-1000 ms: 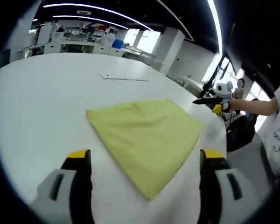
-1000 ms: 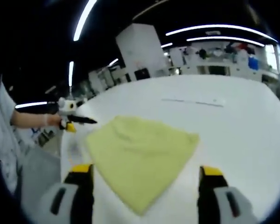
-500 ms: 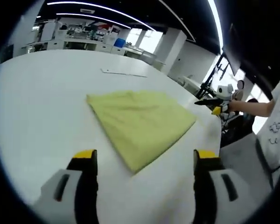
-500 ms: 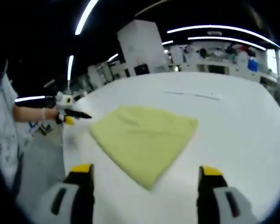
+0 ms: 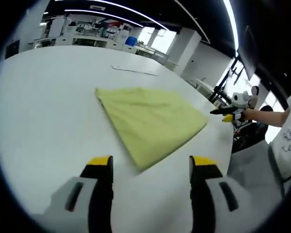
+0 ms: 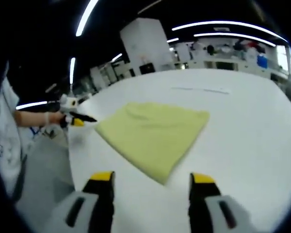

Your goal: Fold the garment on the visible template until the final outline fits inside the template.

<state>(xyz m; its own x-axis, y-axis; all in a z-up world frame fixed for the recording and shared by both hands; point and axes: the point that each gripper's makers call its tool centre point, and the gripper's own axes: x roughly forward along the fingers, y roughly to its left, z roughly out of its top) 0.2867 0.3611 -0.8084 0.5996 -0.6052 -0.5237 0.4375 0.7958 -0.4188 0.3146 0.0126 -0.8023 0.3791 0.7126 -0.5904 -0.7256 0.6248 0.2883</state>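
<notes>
Folded yellow-green garment [image 5: 148,121] is laid flat on the white table [image 5: 43,111], near its edge; both jaw pairs are held apart & empty, left gripper [image 5: 150,167] & right gripper [image 6: 149,180] kept well clear, prob. so outline can be checked

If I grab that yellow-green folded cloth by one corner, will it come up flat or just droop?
It would probably droop: the yellow-green cloth lies limp and flat on the white table, with soft wrinkles near its far edge. It looks thin and light, so a push would likely bunch it or undo the fold rather than slide it whole. Neither gripper touches it.
</notes>
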